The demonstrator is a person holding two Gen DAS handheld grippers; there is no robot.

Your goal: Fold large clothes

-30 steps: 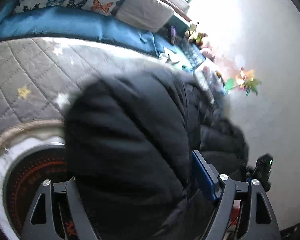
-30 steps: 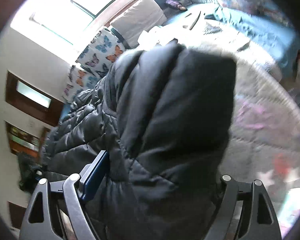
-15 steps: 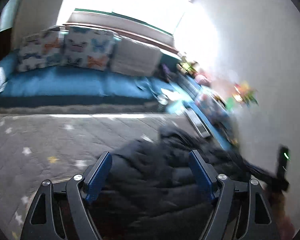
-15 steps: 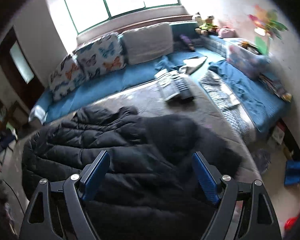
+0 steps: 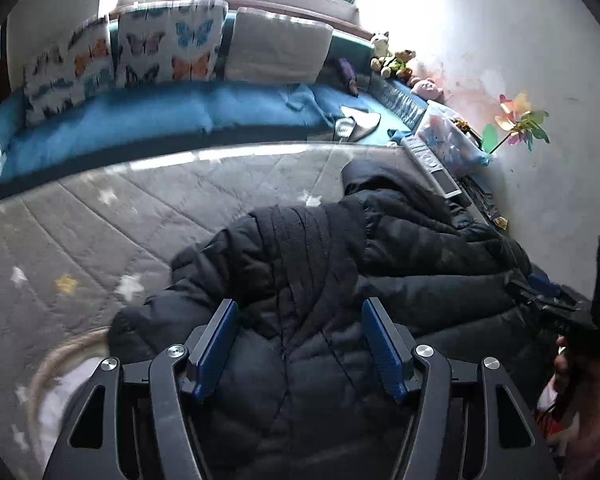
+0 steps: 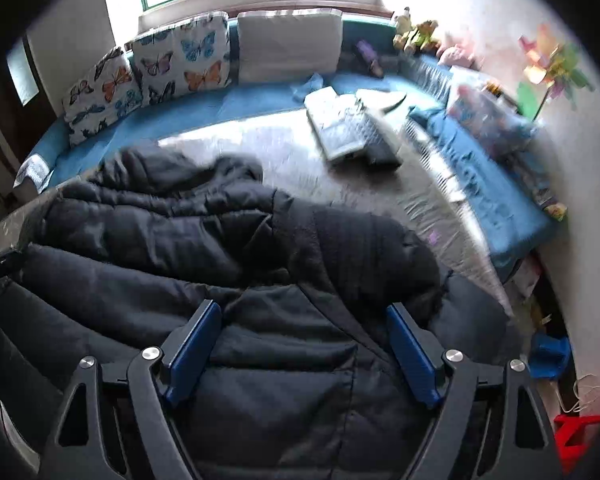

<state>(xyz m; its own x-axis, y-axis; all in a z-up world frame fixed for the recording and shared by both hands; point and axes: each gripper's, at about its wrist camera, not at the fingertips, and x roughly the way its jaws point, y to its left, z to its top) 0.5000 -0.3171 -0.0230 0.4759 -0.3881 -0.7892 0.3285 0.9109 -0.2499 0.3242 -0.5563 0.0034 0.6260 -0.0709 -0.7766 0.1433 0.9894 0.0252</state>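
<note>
The black quilted puffer jacket (image 5: 320,280), gripped and lifted 1 second ago, now lies released on the grey star-patterned quilted mat (image 5: 100,240), both the left gripper (image 5: 300,344) and the right gripper (image 6: 304,350) spread apart, empty, at 6 o'clock, so a fold looks laid.

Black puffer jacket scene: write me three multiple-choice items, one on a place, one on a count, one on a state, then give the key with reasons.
1. Where does the black puffer jacket lie?
A. On the grey star-patterned quilt
B. On the blue cushion under the window
C. Hung on the white wall

2. How many butterfly-print pillows lean against the window ledge?
A. One
B. Two
C. Four

3. How stand the jaws of the right gripper?
A. Shut on the jacket
B. Shut on nothing
C. Open above the jacket

Key:
1 A, the jacket is spread over the grey star-patterned quilt, short of the blue cushion.
2 B, two butterfly pillows sit side by side, next to a plain grey pillow.
3 C, both blue pads stand wide apart with jacket fabric showing between them, pinching none of it.
</note>
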